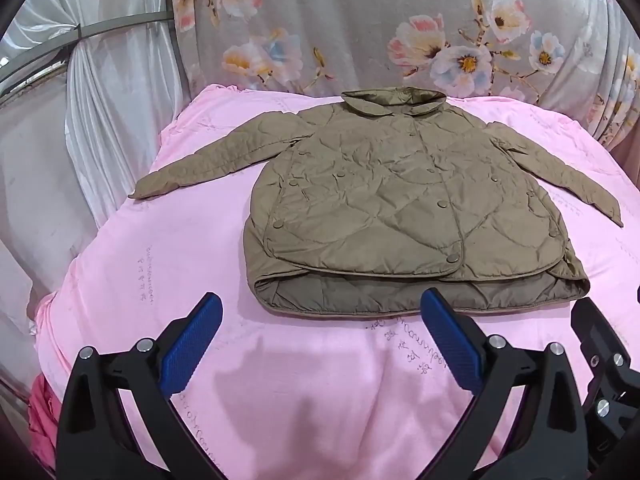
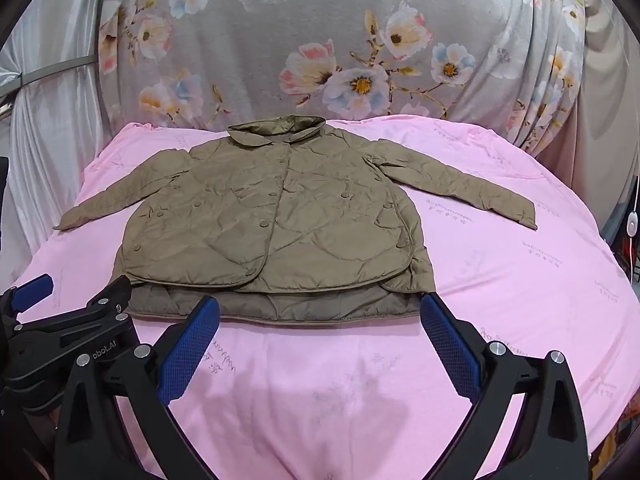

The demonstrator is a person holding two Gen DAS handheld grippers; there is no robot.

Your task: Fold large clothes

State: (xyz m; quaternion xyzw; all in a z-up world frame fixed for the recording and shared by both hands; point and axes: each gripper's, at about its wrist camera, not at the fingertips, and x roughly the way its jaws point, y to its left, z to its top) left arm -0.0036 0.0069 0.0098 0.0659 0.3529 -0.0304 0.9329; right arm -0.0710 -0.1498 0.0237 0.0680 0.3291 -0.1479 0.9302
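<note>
An olive-brown quilted jacket point(image 1: 400, 200) lies flat on its back on the pink sheet, buttoned, collar at the far side, both sleeves spread outward. It also shows in the right wrist view point(image 2: 272, 224). My left gripper point(image 1: 320, 312) is open and empty, above the sheet just in front of the jacket's hem. My right gripper point(image 2: 320, 316) is open and empty, also just in front of the hem. The left gripper's body shows at the left edge of the right wrist view point(image 2: 72, 320).
The pink sheet point(image 1: 320, 392) covers a raised table or bed that drops off at the left and right edges. A grey floral cloth point(image 1: 360, 28) hangs behind it. White curtains point(image 1: 100, 120) hang at the left.
</note>
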